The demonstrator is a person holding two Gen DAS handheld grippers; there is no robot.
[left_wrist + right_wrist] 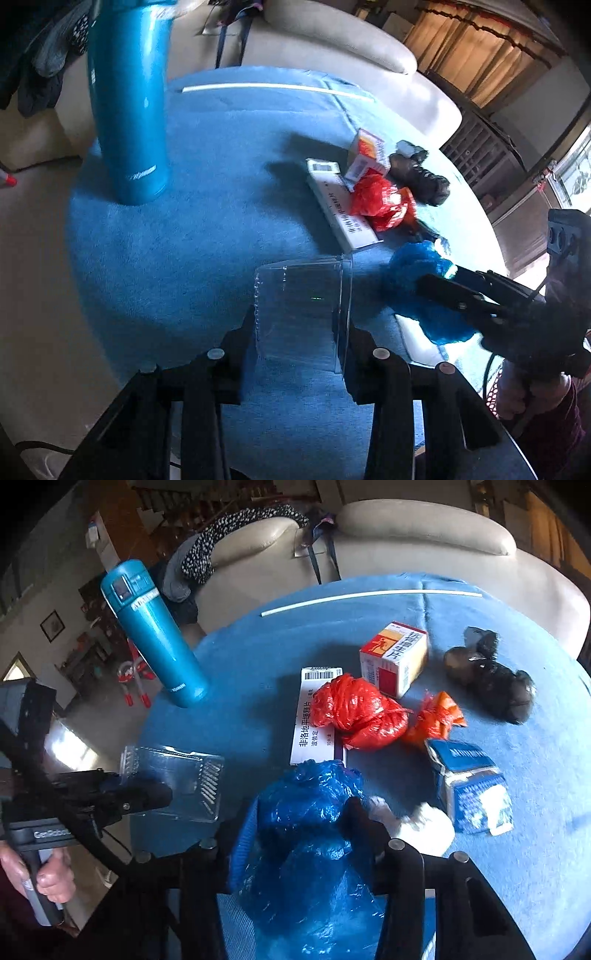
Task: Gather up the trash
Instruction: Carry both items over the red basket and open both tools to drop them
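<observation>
My left gripper (299, 328) is shut on a clear plastic box (303, 295), its fingers pressing on the two side walls just above the blue cloth. From the right wrist view the same box (173, 779) sits at the table's left edge. My right gripper (299, 823) is shut on a crumpled blue plastic bag (306, 812) that bulges between its fingers; in the left wrist view that bag (413, 266) lies to the right of the box. More trash lies beyond: a red bag (358, 716), an orange wrapper (432, 716), a black bag (491, 679), a torn blue packet (469, 779) and white tissue (424, 823).
A tall teal bottle (155, 635) stands at the left of the blue-covered table (258, 657). A medicine carton (395, 657) and a flat white box (314, 720) lie among the trash. A thin white stick (369, 596) lies near the far edge. A cream sofa (406, 528) is behind. A hand (48, 871) grips the left tool.
</observation>
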